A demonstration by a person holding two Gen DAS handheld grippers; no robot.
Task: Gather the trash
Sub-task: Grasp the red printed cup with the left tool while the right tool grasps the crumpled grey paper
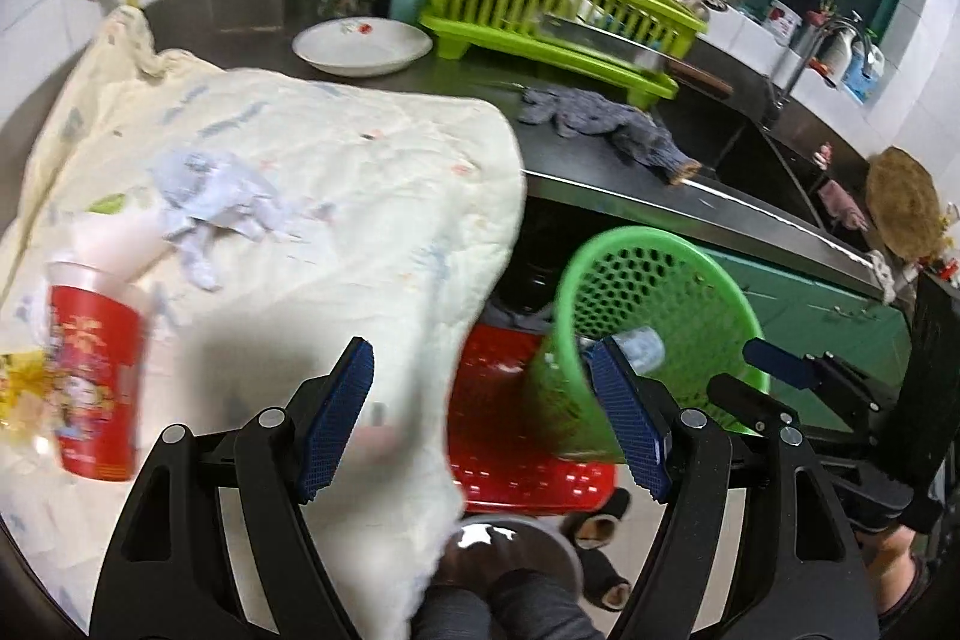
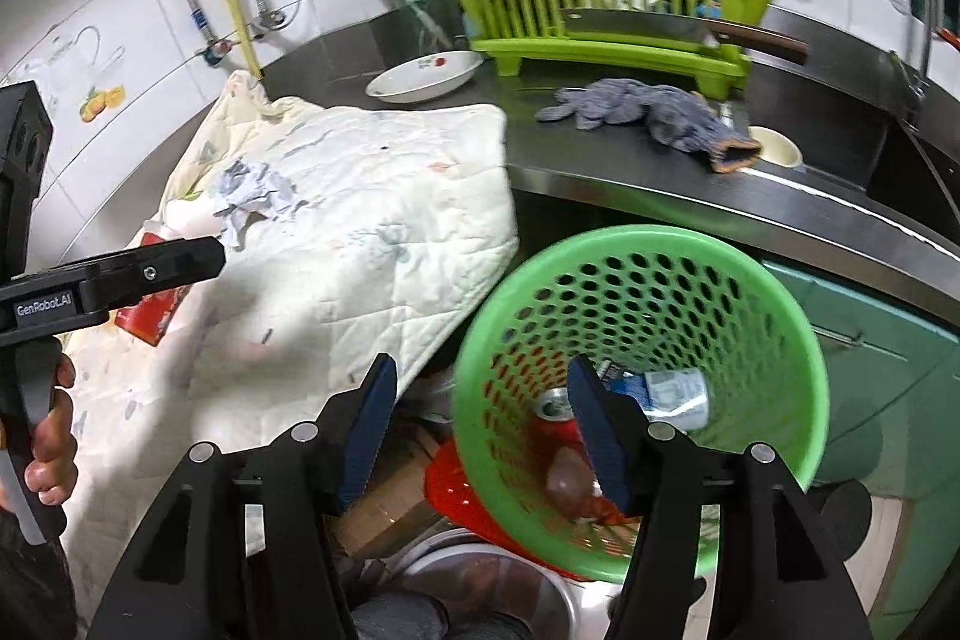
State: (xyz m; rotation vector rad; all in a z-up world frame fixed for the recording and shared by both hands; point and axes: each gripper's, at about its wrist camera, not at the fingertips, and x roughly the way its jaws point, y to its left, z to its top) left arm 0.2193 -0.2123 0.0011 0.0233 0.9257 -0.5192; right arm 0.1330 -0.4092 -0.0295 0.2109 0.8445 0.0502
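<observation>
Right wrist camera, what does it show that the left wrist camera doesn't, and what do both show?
Only the right wrist view looks down into the green basket, showing a can and a crumpled plastic bottle at the bottom. Only the left wrist view shows the red cup whole; in the right it is mostly hidden behind the left gripper. Both show the quilted cloth, crumpled paper, white plate and lime dish rack.

green perforated bin (image 2: pixel 642 280) — red, perhaps cartoon-printed, cup (image 1: pixel 96 364)
</observation>
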